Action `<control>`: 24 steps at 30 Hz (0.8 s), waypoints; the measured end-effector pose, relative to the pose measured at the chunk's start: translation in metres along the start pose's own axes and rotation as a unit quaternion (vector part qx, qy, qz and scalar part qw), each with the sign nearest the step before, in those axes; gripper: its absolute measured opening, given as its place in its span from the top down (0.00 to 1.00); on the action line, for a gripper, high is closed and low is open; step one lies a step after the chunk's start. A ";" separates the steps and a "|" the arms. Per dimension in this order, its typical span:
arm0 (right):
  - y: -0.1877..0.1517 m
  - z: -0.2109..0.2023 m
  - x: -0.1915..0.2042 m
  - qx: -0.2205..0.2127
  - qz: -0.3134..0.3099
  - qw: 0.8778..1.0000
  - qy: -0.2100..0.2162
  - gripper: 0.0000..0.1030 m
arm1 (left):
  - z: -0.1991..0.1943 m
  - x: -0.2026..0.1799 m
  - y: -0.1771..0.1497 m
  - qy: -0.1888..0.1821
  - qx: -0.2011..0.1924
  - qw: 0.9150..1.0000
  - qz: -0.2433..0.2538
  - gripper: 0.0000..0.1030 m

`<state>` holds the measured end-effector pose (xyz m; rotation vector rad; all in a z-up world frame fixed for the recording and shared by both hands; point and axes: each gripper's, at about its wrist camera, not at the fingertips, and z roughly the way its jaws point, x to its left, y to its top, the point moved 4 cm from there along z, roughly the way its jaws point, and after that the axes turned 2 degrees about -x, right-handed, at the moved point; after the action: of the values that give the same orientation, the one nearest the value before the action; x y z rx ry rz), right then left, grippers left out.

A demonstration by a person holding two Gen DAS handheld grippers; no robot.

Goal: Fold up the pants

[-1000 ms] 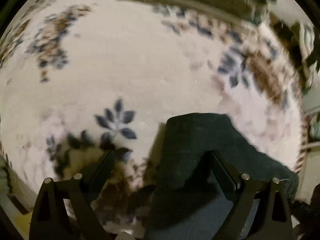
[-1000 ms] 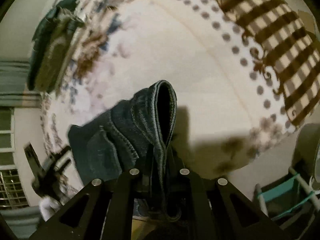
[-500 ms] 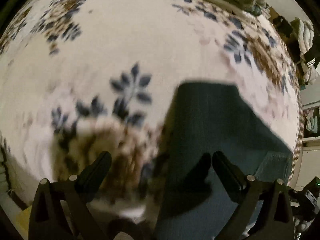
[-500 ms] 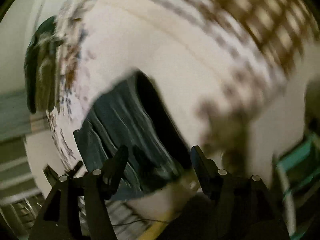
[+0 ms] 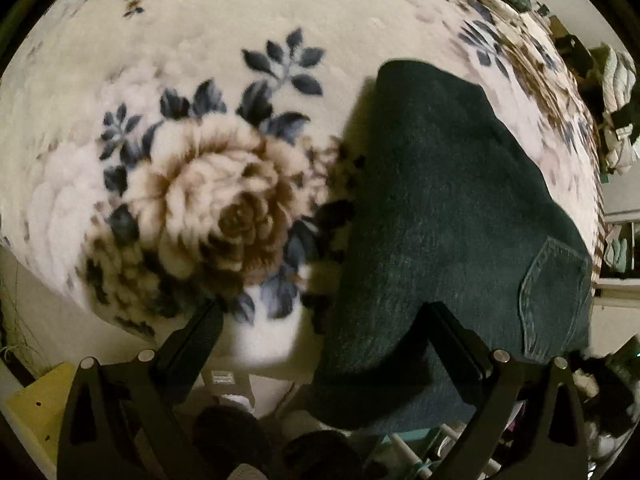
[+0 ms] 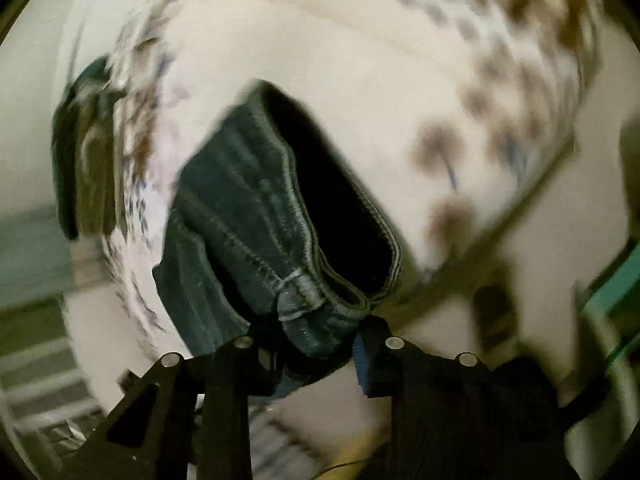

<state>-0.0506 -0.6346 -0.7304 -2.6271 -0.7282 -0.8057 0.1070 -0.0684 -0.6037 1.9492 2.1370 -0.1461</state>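
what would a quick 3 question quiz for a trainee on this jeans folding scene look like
1. True or false: the left gripper is clamped on the jeans.
2. The jeans lie on: A) a bare wooden table B) a floral blanket C) a tiled floor.
3. Fill in: the fabric between the right gripper fingers is the jeans' ____ edge.

Key: 1 false, it is open; 2 B; 3 seamed, apparently the waistband.

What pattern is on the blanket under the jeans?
Cream fleece blanket with brown roses and navy leaves; clearest in the left wrist view.
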 end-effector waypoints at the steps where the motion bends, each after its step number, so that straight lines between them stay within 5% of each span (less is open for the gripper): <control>1: 0.002 -0.009 0.008 -0.013 -0.021 1.000 -0.003 0.74 | 0.000 -0.001 -0.003 -0.001 0.001 1.000 0.003 0.00; 5: 0.008 -0.035 0.041 -0.051 -0.100 0.994 -0.012 0.74 | 0.005 -0.013 -0.020 -0.007 0.012 1.000 0.011 0.00; 8: 0.021 -0.021 0.033 -0.026 -0.097 0.994 -0.030 0.74 | 0.009 -0.014 -0.029 -0.003 0.015 1.000 0.009 0.00; 11: 0.025 0.000 0.002 0.018 -0.058 0.998 -0.026 0.58 | 0.011 -0.014 -0.033 -0.005 0.019 1.000 0.003 0.00; 13: 0.020 -0.006 -0.013 0.019 -0.027 0.999 0.008 0.40 | 0.008 -0.013 -0.034 -0.007 0.019 1.000 0.006 0.00; 18: -0.005 -0.015 -0.018 0.032 -0.003 0.995 0.094 0.20 | 0.010 -0.017 -0.020 -0.035 0.012 0.999 0.029 0.00; 24: -0.023 0.037 -0.003 0.073 -0.034 0.991 0.105 0.15 | 0.025 -0.040 -0.010 -0.068 0.005 0.997 0.042 0.00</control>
<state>-0.0493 -0.6015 -0.7587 -2.3555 -0.7902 -0.9895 0.1025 -0.1137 -0.6185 1.9707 1.9692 -0.2662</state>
